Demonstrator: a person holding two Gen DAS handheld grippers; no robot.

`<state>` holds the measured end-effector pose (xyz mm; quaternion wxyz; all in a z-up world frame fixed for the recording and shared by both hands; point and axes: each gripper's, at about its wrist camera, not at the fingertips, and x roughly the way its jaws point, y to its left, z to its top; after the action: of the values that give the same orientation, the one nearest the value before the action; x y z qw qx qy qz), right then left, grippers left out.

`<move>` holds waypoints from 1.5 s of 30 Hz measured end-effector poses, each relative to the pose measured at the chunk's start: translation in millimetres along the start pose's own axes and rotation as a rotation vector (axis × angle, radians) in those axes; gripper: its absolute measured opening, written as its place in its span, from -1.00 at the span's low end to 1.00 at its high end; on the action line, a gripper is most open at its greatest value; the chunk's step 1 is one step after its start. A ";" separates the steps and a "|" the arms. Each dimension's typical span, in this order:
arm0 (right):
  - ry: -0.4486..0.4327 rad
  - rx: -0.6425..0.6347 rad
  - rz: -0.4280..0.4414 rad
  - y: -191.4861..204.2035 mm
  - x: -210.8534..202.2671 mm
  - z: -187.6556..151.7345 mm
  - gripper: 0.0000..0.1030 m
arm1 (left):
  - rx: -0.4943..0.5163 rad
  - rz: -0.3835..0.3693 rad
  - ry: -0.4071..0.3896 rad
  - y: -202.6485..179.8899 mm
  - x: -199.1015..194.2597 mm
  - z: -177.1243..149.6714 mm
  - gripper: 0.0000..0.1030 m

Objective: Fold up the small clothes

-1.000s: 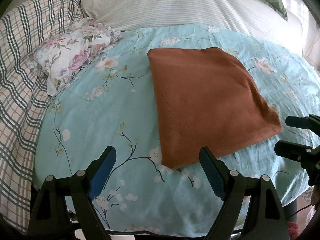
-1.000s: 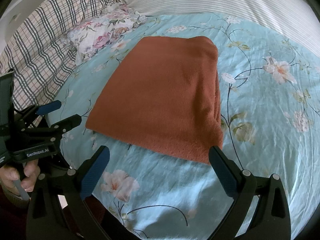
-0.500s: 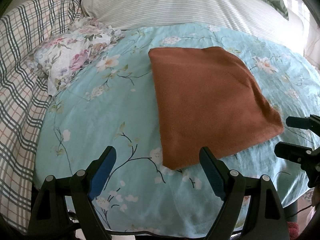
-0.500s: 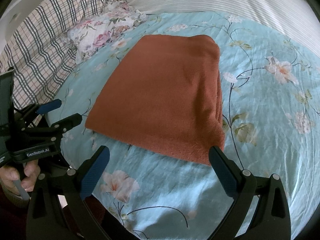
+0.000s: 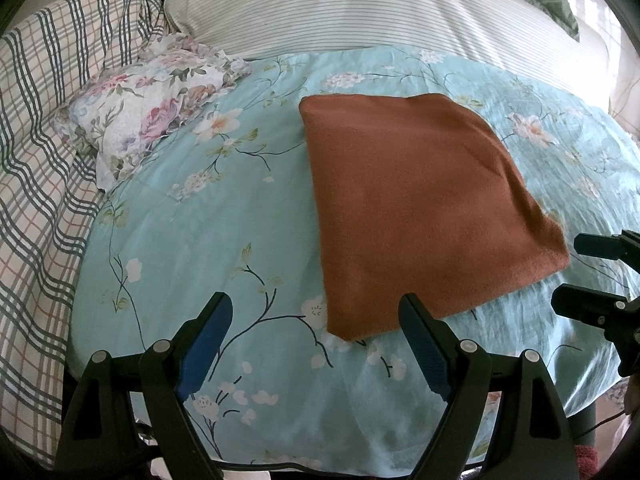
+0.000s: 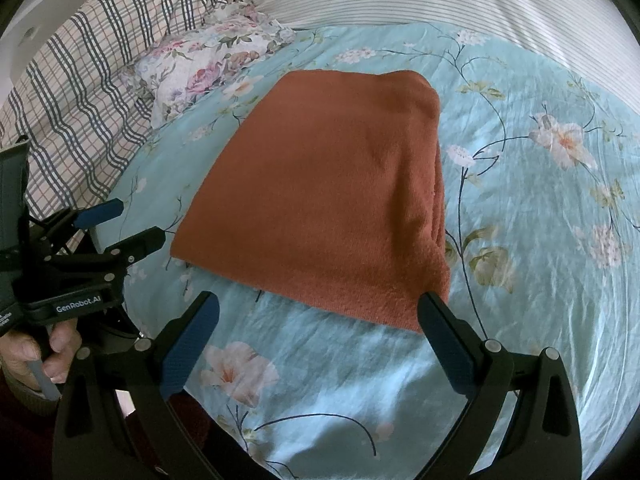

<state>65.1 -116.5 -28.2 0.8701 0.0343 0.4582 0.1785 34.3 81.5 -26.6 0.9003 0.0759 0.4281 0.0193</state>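
Note:
A rust-brown cloth [image 5: 420, 208] lies folded flat in a rectangle on the light blue floral bedspread [image 5: 208, 232]; it also shows in the right wrist view [image 6: 320, 208]. My left gripper [image 5: 316, 312] is open and empty, hovering just short of the cloth's near left corner. My right gripper [image 6: 318, 308] is open and empty, just short of the cloth's near edge. The left gripper also shows at the left edge of the right wrist view [image 6: 120, 224], and the right gripper at the right edge of the left wrist view [image 5: 580, 268].
A small floral-print cloth [image 5: 148, 116] lies crumpled at the far left of the bedspread. A plaid blanket [image 5: 36, 152] lies along the left side. A striped pillow [image 5: 360, 4] lies across the back. The bed's near edge [image 5: 320, 464] is just below the grippers.
Both grippers have drifted back slightly from the folded cloth; the cloth sits a little higher in both views. Nothing was gripped or released.

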 end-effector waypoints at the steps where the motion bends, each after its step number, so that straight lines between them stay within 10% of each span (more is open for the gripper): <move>1: -0.001 0.000 -0.001 -0.3 -0.1 0.1 0.93 | 0.000 0.000 0.000 0.8 0.1 -0.2 0.66; 45: -0.014 -0.045 -0.053 -24.7 4.4 44.7 0.93 | 0.036 0.059 -0.039 -1.6 11.6 37.0 0.66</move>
<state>110.4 -133.3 -11.3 0.8782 0.0036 0.4488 0.1657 70.3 76.7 -12.8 0.9060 0.1050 0.4085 0.0368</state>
